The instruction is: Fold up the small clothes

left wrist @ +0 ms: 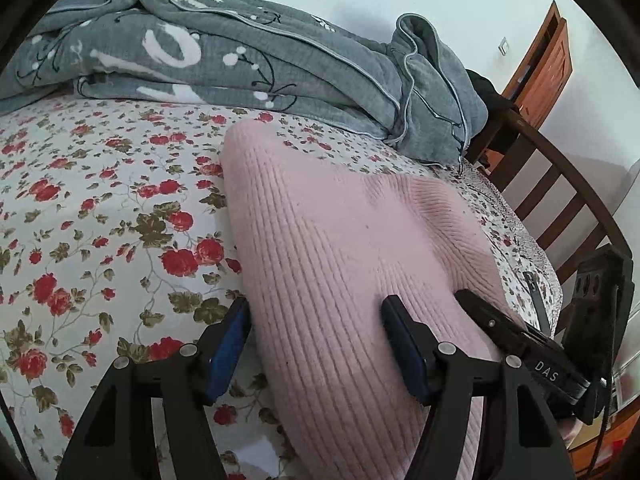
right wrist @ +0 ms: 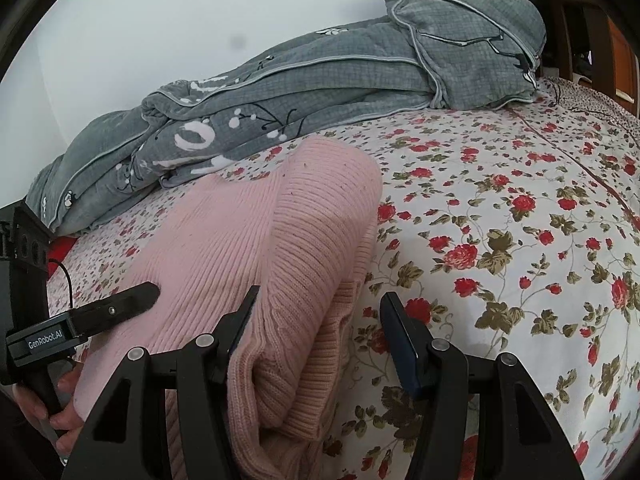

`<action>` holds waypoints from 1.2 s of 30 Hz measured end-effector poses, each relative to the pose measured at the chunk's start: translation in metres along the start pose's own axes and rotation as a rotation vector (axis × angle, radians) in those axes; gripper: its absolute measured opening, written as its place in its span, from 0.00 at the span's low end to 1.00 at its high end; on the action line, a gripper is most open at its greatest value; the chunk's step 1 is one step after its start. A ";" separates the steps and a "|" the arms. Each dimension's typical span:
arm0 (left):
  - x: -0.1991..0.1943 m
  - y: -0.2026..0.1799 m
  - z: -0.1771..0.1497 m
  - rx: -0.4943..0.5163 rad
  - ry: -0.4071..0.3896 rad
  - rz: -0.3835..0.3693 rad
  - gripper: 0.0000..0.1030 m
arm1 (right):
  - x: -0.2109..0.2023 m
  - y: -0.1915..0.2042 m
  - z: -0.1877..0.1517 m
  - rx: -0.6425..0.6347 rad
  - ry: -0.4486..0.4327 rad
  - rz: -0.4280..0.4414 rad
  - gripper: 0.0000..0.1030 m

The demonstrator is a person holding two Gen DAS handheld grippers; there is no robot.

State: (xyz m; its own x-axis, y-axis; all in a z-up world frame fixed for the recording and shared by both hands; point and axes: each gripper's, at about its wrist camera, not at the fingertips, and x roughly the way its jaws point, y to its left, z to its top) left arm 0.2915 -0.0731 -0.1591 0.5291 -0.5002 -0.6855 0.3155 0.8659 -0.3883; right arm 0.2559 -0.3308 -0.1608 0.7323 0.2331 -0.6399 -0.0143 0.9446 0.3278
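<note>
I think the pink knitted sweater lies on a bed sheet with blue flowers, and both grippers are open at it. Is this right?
Not quite. In the left wrist view the sheet has red flowers, not blue. The rest holds: the pink sweater lies on it, and the left gripper and right gripper are open.

Black claw [left wrist: 316, 344] frames, blue pads [left wrist: 228, 350], silver screws.

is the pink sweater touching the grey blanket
Apart. The left wrist view shows a strip of floral bedsheet between the pink ribbed knit sweater and the grey quilted blanket.
</note>
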 end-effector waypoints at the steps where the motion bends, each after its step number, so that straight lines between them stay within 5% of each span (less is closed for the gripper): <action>1: 0.000 0.000 0.000 0.000 0.000 0.001 0.64 | 0.000 0.000 0.000 0.000 0.000 0.002 0.54; 36: 0.005 0.008 0.000 -0.052 0.019 -0.058 0.65 | -0.001 0.000 0.002 0.007 -0.002 0.013 0.54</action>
State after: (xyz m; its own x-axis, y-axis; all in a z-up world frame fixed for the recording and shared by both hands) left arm 0.2966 -0.0689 -0.1650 0.4962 -0.5499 -0.6719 0.3038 0.8349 -0.4590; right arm 0.2563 -0.3315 -0.1592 0.7332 0.2451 -0.6343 -0.0191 0.9399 0.3410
